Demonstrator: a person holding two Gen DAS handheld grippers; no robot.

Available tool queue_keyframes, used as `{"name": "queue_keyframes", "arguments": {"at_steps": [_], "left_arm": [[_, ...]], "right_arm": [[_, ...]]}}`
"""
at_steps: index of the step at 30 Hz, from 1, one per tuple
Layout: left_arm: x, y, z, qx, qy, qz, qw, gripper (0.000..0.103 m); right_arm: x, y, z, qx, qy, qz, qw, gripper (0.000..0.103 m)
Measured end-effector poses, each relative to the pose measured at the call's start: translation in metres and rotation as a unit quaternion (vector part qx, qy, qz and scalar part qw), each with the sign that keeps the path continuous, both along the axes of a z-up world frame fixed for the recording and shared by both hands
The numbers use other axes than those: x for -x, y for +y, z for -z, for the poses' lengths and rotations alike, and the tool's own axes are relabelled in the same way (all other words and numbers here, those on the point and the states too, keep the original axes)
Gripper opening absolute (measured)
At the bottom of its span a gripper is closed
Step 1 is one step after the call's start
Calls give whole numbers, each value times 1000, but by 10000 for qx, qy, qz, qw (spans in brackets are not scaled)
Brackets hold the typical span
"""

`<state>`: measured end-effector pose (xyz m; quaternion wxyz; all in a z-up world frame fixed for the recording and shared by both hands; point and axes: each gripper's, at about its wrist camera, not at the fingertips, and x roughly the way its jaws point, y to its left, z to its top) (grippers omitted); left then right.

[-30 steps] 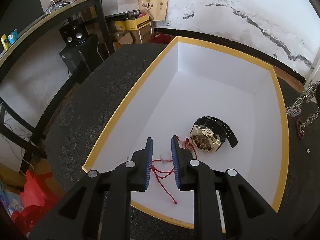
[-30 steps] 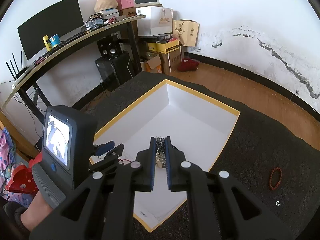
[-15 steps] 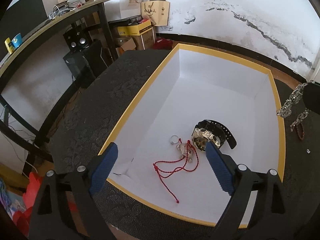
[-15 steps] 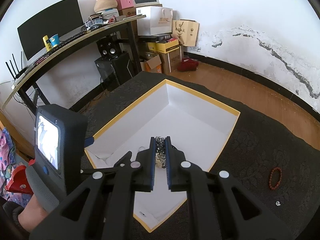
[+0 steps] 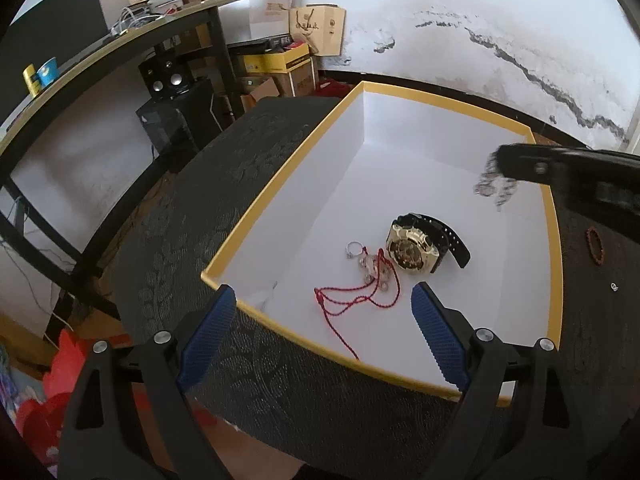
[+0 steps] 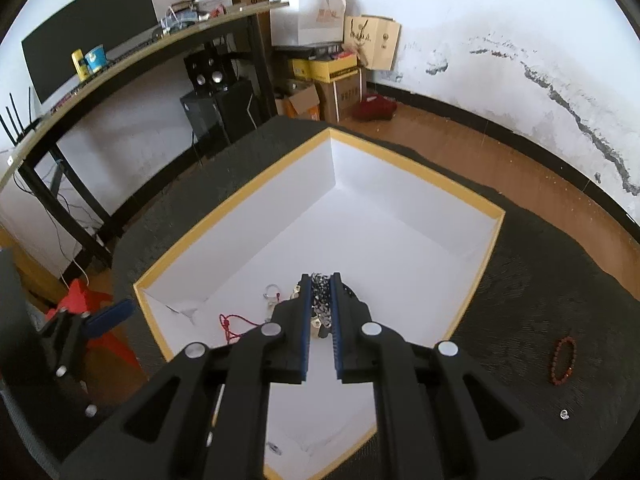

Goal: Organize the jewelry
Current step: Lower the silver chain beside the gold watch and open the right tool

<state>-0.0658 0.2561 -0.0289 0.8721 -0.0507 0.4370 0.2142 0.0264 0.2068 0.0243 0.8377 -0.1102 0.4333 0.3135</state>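
A white box with a yellow rim lies on the dark tablecloth. On its floor are a gold watch with a black strap, a red cord necklace with a silver pendant, and a small ring. My left gripper stands wide open above the box's near rim, holding nothing. My right gripper is shut on a silver chain, which hangs over the inside of the box, above the watch.
A red bead bracelet and a small silver piece lie on the cloth right of the box. A long desk with a monitor, speakers and cardboard boxes stands behind. Wooden floor lies past the table's far edge.
My left gripper opened, left the red cord necklace on the box floor and drew back to the near rim. My right gripper sank over the box with the chain.
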Motion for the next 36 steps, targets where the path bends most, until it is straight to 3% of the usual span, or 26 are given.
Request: {"name": "queue_keyframes", "arguments": {"at_steps": [15, 36], "left_arm": [[5, 4, 20, 261, -43, -62, 9996, 87], [7, 1, 21, 361, -117, -13, 9993, 87]], "right_arm": [[-30, 26, 64, 564, 353, -64, 9978, 9], [-43, 45, 75, 886, 417, -283, 9948, 9]]}}
